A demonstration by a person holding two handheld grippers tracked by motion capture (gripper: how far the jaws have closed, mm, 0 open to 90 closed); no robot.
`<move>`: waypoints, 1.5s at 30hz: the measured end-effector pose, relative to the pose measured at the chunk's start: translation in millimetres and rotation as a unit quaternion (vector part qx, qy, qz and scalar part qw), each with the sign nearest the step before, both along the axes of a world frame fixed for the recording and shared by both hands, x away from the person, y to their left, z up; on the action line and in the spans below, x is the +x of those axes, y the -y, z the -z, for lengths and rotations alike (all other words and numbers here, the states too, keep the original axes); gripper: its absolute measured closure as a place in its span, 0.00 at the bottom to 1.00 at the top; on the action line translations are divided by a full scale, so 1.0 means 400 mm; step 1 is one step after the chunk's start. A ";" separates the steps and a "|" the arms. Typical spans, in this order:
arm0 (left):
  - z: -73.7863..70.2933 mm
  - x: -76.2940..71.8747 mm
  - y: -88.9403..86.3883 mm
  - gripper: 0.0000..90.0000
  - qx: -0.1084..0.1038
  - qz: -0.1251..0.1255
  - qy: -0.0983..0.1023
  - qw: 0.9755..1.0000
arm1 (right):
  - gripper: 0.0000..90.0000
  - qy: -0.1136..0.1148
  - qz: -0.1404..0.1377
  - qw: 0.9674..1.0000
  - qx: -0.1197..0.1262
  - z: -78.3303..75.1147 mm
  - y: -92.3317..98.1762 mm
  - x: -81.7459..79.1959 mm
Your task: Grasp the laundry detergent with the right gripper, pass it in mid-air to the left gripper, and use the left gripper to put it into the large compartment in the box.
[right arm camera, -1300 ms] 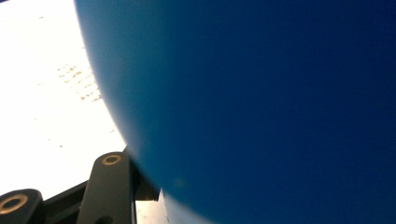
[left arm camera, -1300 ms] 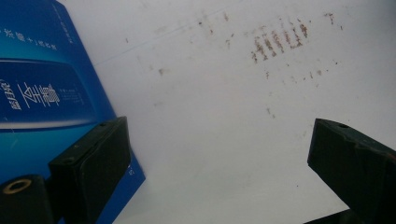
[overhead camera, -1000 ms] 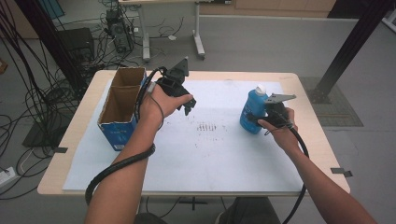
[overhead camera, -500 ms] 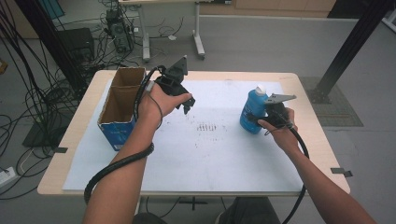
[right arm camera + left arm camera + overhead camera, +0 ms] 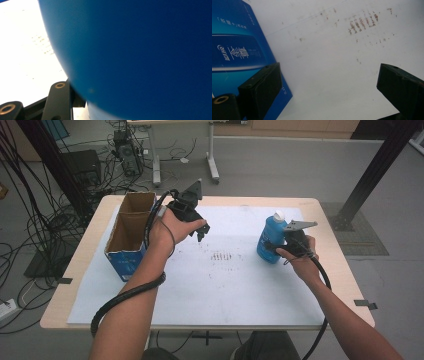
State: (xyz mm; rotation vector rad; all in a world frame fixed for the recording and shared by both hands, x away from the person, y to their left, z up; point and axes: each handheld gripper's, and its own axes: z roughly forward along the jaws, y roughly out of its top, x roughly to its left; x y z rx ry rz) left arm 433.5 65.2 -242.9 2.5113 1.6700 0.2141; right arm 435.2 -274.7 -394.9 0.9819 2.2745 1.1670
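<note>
Bottle point(image 5: 270, 241), blue with a white cap, stands upright at about three o'clock on the white sheet point(image 5: 225, 290), clamped in the right gripper point(image 5: 274, 246), whose jaws press its body from the person's side. Left gripper point(image 5: 202, 231) hovers at eleven o'clock above the sheet, jaws wide apart with nothing between them. Blue cardboard box point(image 5: 125, 262) sits open-topped at nine o'clock, just beside it

Soft, even light; right gripper view blurred, its paper overexposed.
</note>
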 end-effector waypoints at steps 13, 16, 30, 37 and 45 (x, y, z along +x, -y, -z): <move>-0.004 0.000 -0.001 0.07 -0.001 0.000 0.004 1.000 | 0.48 0.000 0.000 1.000 0.000 0.000 0.000 0.000; -0.005 0.000 -0.002 0.07 0.000 0.001 0.002 1.000 | 0.48 0.000 0.000 1.000 0.000 0.000 0.000 0.000; -0.008 -0.001 -0.002 0.07 0.002 0.005 0.004 1.000 | 0.47 0.000 -0.001 1.000 0.001 0.000 0.000 0.000; -0.008 -0.001 -0.008 0.08 0.005 0.011 0.001 1.000 | 0.47 -0.002 0.000 1.000 0.003 0.000 0.001 0.001; -0.015 0.000 -0.015 0.07 0.003 0.019 0.001 1.000 | 0.48 -0.009 -0.002 1.000 0.000 -0.005 0.001 0.005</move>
